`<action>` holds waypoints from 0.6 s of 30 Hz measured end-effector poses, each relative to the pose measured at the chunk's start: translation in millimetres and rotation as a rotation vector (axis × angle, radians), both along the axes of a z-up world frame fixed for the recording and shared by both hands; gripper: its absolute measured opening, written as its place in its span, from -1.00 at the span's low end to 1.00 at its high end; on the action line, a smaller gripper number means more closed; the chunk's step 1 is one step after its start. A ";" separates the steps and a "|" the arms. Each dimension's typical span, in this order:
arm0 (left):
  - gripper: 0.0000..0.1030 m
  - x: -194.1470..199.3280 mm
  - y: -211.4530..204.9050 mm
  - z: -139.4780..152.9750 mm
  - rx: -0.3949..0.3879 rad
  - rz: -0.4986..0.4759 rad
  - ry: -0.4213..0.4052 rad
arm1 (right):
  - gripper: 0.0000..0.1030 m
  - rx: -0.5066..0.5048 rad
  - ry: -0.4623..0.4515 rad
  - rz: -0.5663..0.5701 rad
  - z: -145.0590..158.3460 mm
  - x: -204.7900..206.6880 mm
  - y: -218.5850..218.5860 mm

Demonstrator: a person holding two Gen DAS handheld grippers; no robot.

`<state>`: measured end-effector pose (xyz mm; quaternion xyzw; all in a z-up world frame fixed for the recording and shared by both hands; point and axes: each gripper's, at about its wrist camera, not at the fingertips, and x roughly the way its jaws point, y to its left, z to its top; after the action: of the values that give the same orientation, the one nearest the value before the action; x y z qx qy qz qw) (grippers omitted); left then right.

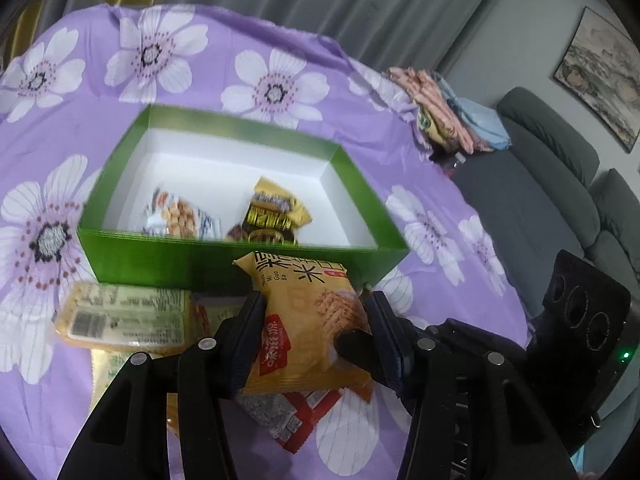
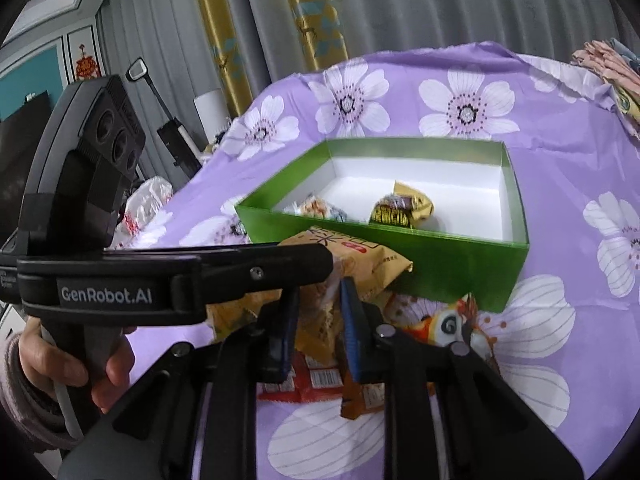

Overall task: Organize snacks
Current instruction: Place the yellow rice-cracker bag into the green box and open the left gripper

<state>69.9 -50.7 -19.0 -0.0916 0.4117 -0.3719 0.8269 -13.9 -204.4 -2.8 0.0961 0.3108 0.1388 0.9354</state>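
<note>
left gripper [image 1: 316,320]: orange snack packet [image 1: 308,320] is clamped, lifted just before green box [image 1: 240,256] | right gripper [image 2: 316,320]: closed narrowly on a packet [image 2: 320,332] in the worktop pile

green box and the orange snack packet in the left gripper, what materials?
Green box: looks like paperboard, with a slightly glossy green outside, matte white inside and thin straight walls. Orange snack packet: likely printed plastic film; it is shiny, with crimped ends, and it dents where the left gripper pinches it.
</note>
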 end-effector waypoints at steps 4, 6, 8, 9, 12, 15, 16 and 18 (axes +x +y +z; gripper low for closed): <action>0.02 10.7 0.9 20.0 -0.008 0.012 -0.042 | -0.59 -0.007 -0.042 0.001 16.5 13.2 1.0; 0.02 18.2 2.1 27.6 -0.013 0.022 -0.058 | -0.59 -0.010 -0.059 0.005 23.2 23.5 1.3; 0.02 29.7 1.0 35.0 -0.009 0.032 -0.074 | -0.59 -0.013 -0.070 0.008 28.1 39.1 1.7; 0.02 38.7 0.4 37.6 -0.006 0.036 -0.077 | -0.59 -0.015 -0.071 0.010 29.1 46.2 1.9; 0.02 61.7 -0.2 35.6 0.003 0.049 -0.065 | -0.59 -0.001 -0.044 0.023 24.9 74.2 0.8; 0.02 89.5 -1.5 21.7 0.020 0.064 -0.034 | -0.59 -0.006 0.001 0.037 15.1 99.2 4.4; 0.02 97.6 -2.7 16.4 0.026 0.067 -0.018 | -0.59 -0.017 0.026 0.036 9.4 109.4 6.6; 0.02 112.8 -4.5 3.9 0.040 0.074 0.022 | -0.54 -0.034 0.071 0.038 1.0 123.5 10.4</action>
<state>182.7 -55.2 -15.1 -0.0942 0.4245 -0.3317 0.8372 109.6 -194.0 -1.8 0.0791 0.3477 0.1478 0.9225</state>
